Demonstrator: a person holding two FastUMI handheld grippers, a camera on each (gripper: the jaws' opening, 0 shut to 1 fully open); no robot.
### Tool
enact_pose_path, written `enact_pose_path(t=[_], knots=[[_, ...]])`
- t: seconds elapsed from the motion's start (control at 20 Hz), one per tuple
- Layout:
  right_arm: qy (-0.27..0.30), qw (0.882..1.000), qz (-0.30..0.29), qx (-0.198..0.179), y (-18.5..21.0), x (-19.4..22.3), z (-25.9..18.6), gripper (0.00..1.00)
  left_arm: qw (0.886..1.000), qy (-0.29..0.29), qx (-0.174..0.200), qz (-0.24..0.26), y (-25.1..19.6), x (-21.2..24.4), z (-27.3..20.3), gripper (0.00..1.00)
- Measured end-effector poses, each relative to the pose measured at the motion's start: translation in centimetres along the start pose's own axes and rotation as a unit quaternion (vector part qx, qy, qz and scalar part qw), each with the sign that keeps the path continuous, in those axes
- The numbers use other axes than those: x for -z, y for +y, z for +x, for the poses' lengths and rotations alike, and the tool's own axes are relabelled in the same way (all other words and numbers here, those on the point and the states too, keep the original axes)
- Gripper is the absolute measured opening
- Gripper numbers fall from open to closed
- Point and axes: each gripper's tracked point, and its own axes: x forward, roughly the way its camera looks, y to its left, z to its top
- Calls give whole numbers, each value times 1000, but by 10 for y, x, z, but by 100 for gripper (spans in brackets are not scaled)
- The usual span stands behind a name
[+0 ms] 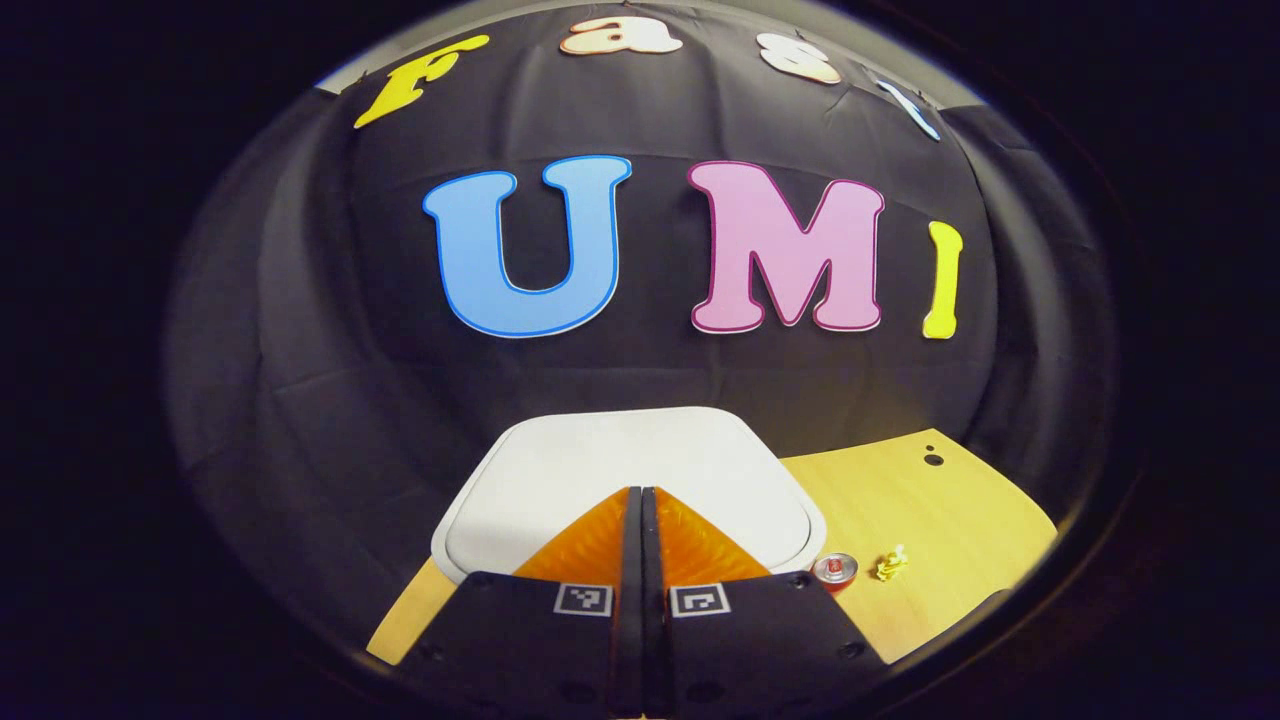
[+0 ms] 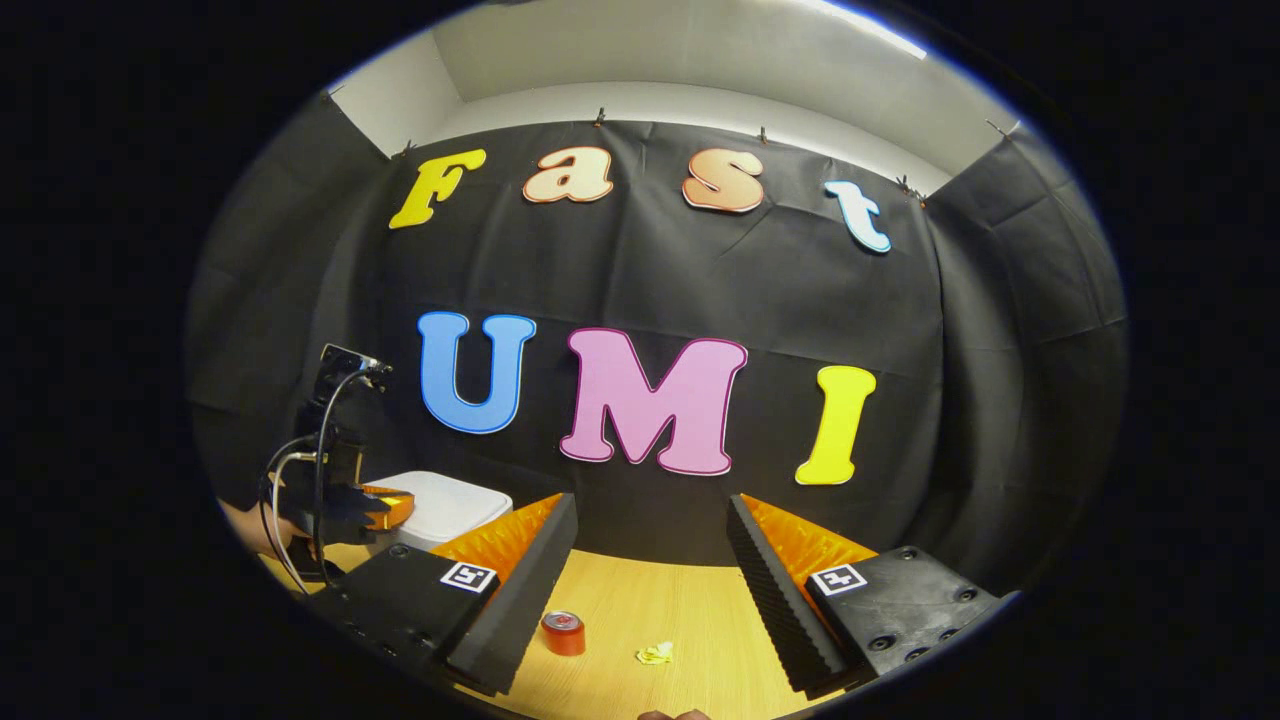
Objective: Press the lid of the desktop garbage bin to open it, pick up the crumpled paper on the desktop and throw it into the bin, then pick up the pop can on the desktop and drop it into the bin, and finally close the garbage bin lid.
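Bin lid (image 1: pixel 620 470), closed, lies directly under the left gripper (image 1: pixel 641 492), whose fingers are pressed together. Pop can (image 2: pixel 563 632) and crumpled paper (image 2: pixel 655 654) sit on the surface (image 2: pixel 700 620) between the right gripper's (image 2: pixel 650 515) widely parted fingers.

One bin (image 2: pixel 445 505), one can (image 2: pixel 563 632) and one paper ball (image 2: pixel 656 654) on one counter (image 2: pixel 700 610), ahead of the two hand-held grippers: left (image 1: pixel 641 492), right (image 2: pixel 650 520).

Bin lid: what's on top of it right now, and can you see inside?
The left gripper, jaws closed, sits over the white bin lid; actual contact can't be confirmed. The lid is down, hiding the inside. Pop can and crumpled paper remain on the desktop.
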Motion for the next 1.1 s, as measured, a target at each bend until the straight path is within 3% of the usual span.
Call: enact_pose_path(t=[0.2,0.4,0.6,0.85,0.95,1.05,1.1], knots=[[-1,1000,4,1,0,0,1,98,999,-16,-4,35,0,-13,-2,7],[-4,1000,0,-6,4,-3,0,98,1000,-10,-14,2,2,-28,-5,7],[-8,1000,-4,-8,5,-5,-1,98,997,-74,-36,10,8,-86,-22,7],[-7,1000,1,-4,2,-4,-2,98,985,-172,-29,9,-3,-160,-66,10],[0,1000,3,-4,3,0,-4,98,976,-218,-24,-4,-10,-186,-91,18],[6,1000,3,-3,1,3,-6,98,966,-259,-6,-17,-24,-205,-116,45],[7,1000,3,-1,-1,3,-7,98,962,-274,-3,-18,-27,-209,-125,71]])
